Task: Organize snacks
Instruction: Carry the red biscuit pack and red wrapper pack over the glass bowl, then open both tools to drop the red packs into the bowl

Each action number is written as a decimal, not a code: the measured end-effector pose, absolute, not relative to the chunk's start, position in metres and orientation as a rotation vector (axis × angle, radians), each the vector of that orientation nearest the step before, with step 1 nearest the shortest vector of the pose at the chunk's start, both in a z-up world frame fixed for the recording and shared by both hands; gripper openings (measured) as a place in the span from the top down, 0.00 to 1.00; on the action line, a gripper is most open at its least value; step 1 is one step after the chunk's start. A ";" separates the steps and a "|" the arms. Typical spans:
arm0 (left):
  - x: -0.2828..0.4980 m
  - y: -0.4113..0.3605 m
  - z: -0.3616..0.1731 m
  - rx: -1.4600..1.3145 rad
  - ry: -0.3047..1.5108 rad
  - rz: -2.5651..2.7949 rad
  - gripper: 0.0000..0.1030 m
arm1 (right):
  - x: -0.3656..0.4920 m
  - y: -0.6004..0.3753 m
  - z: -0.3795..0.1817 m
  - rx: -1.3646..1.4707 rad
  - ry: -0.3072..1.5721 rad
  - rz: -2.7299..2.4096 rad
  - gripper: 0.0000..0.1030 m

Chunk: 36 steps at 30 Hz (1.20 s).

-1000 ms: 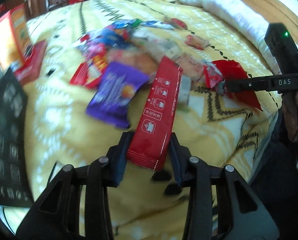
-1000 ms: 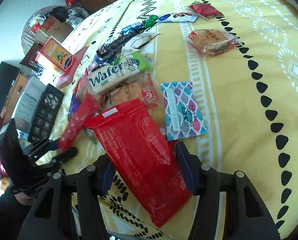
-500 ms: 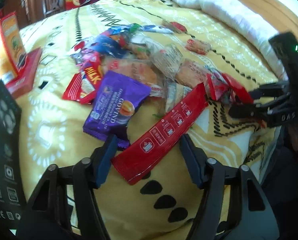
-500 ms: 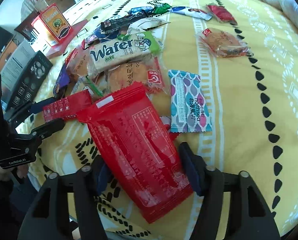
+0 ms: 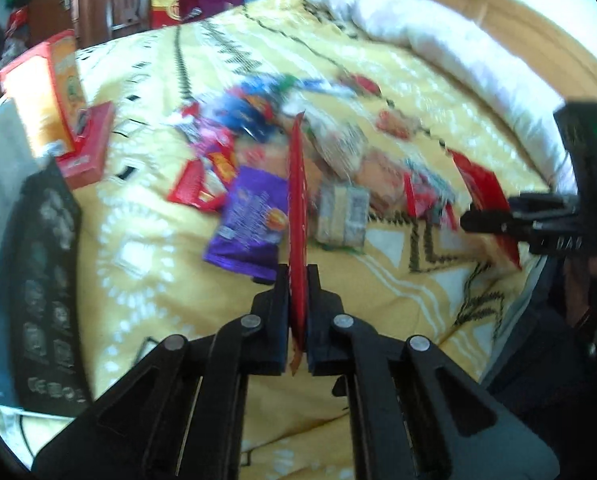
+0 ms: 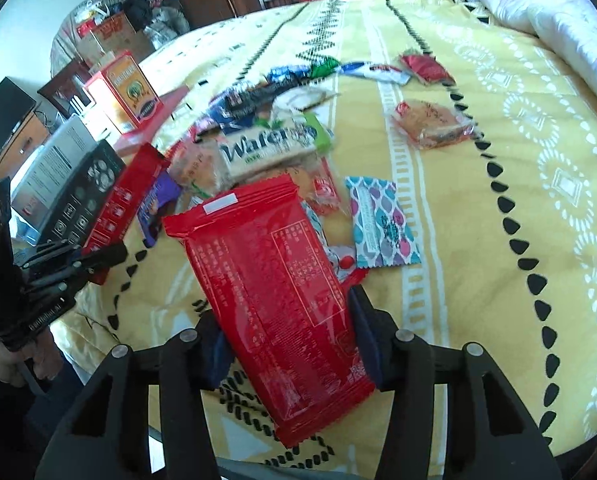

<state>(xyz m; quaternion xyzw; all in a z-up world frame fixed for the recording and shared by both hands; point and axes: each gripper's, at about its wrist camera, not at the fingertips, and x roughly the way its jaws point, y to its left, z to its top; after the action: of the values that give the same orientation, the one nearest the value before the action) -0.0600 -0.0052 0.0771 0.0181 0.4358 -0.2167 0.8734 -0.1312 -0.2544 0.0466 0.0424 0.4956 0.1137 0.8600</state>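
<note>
Snacks [image 6: 274,148] are heaped mid-bed, two packets lifted clear for sorting.
A red stick pack [image 5: 297,216] is pinched edge-on by the left gripper [image 5: 297,280]; a red pouch [image 6: 274,280] is clamped across the right gripper [image 6: 286,320], jaws having just closed.

The snack pile [image 5: 282,148] at mid-bedspread [image 5: 146,240] is motion-blurred, labels unreadable (left wrist view); the black box [image 5: 46,280] at its left edge is cut off by the picture

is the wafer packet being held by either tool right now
No, the wafer packet lies in the snack pile on the bedspread, while the right tool grips a wide red packet.
</note>
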 end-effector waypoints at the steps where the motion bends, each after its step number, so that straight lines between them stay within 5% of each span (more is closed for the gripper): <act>1: -0.061 -0.001 0.084 0.025 0.896 -0.446 0.94 | -0.133 -0.254 0.051 0.085 1.027 0.238 0.47; 18: -0.107 0.174 0.226 -0.152 0.598 -0.070 0.94 | -0.098 -0.074 0.199 -0.122 0.718 0.542 0.50; 28: -0.145 0.332 0.235 -0.318 0.568 0.245 0.94 | -0.090 0.127 0.237 -0.192 0.678 0.849 0.52; 36: -0.152 0.380 0.203 -0.399 0.643 0.344 0.94 | -0.087 0.232 0.217 -0.169 0.763 0.970 0.52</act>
<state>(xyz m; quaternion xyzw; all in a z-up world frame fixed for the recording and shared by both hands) -0.1518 0.3805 0.2025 -0.1937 0.3121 0.1671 0.9149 -0.0871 0.2324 0.2169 -0.0792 0.3573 0.4544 0.8121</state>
